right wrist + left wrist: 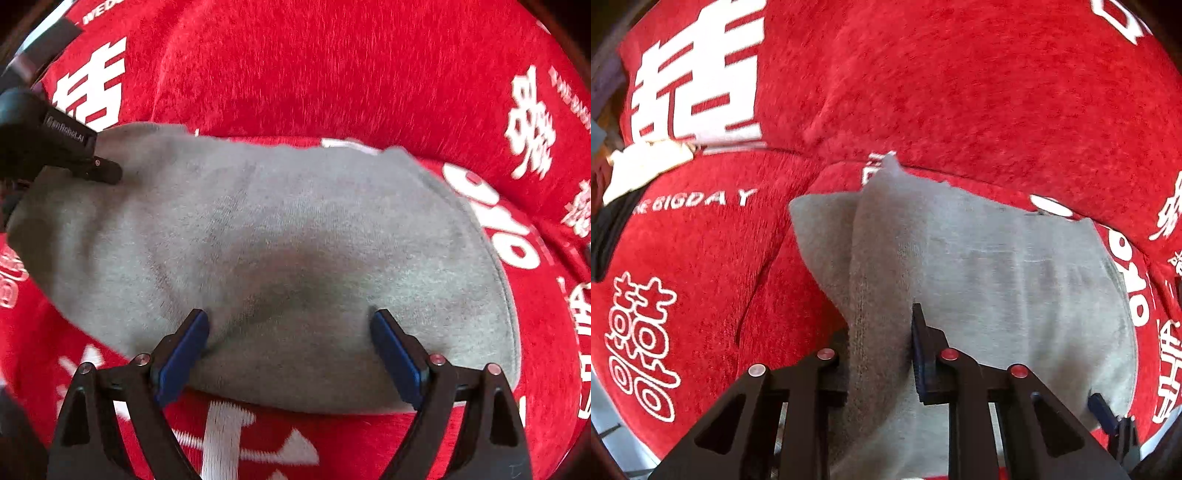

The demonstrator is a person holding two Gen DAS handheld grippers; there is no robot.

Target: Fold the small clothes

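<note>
The right tool (290, 347) hangs with jaws spread over the grey garment (280, 236) lying on a red printed cloth (332, 66), the left tool (107, 173) at upper left.

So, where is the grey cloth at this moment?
The grey cloth lies on the red printed cover, filling the middle of the right wrist view; the left gripper pinches its left end.

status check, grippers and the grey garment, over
Left gripper shut on a bunched fold of the grey garment. Right gripper open over its near edge, not gripping. Garment lies on the red cover; nothing in the way.
</note>
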